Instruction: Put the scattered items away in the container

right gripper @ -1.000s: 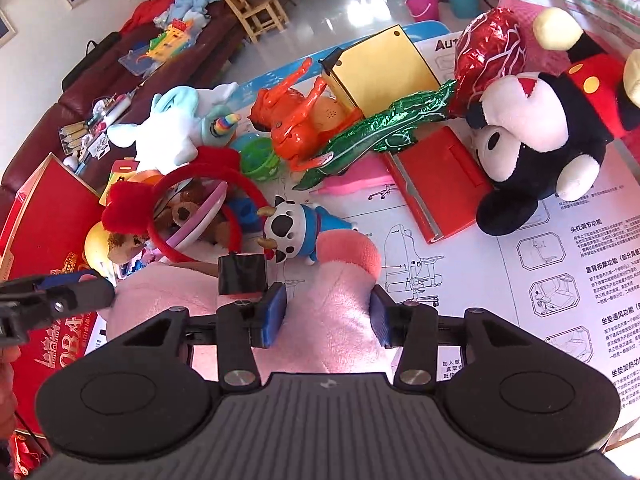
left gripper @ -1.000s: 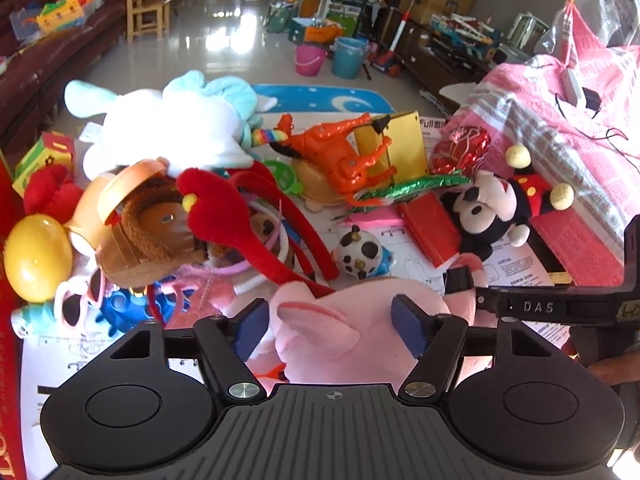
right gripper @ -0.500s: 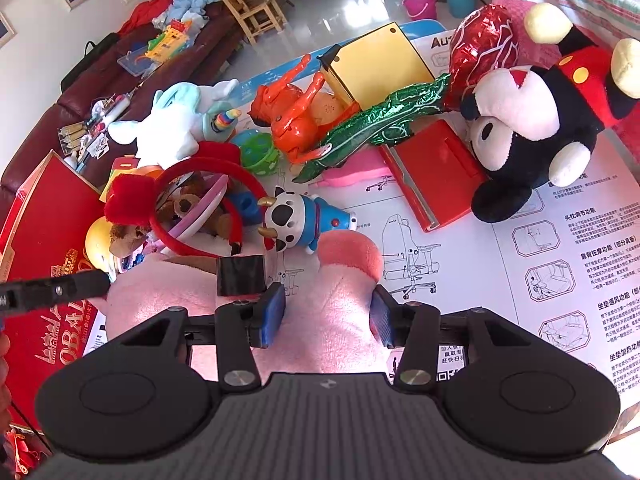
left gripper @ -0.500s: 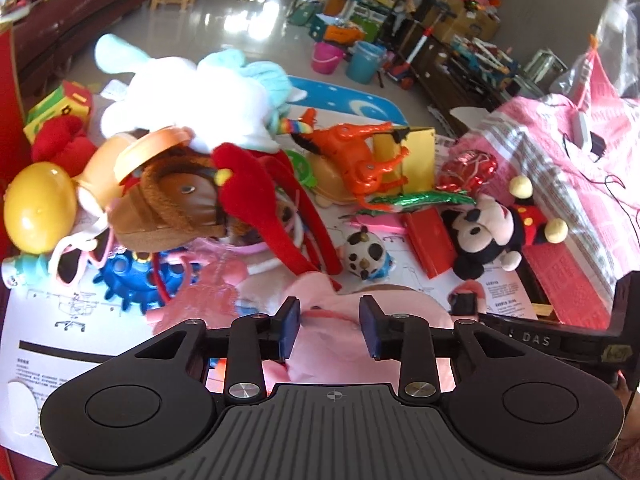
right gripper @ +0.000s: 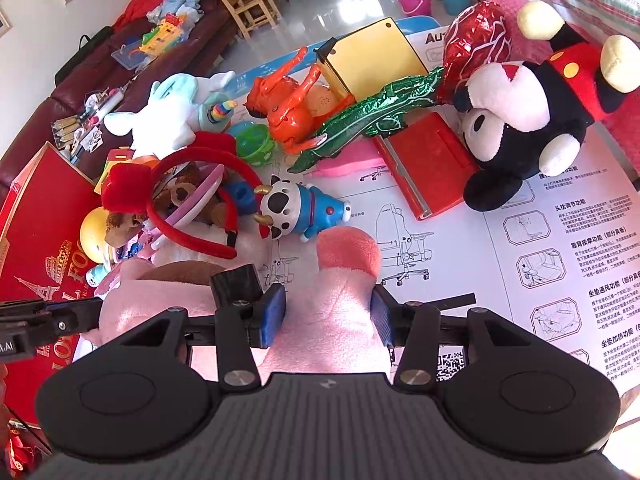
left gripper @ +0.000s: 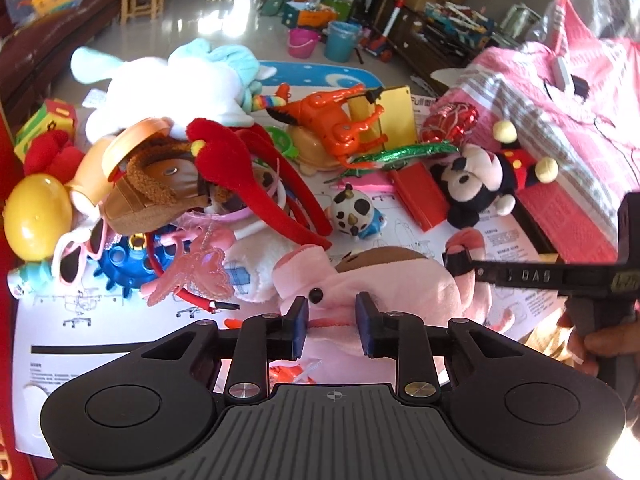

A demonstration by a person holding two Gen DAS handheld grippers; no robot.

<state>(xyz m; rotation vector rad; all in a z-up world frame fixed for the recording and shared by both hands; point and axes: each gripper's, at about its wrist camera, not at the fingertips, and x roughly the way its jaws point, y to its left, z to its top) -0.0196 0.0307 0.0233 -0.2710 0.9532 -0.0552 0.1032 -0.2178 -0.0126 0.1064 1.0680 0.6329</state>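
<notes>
Picking up the big soft pink plush toy (left gripper: 384, 280) lying on the white paper sheet (right gripper: 560, 248). Left gripper (left gripper: 331, 322) just closing, pinching its fluff; right gripper (right gripper: 327, 316) half open, squeezing its leg. Next: lifting together toward the red box (right gripper: 36, 240), probably the container.

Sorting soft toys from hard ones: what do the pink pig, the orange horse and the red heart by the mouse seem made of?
Pink pig: plush, fuzzy matte pile. Orange horse: probably hard plastic, glossy with moulded seams. Red heart: apparently foil, crinkled and mirror-shiny, likely a balloon.
</notes>
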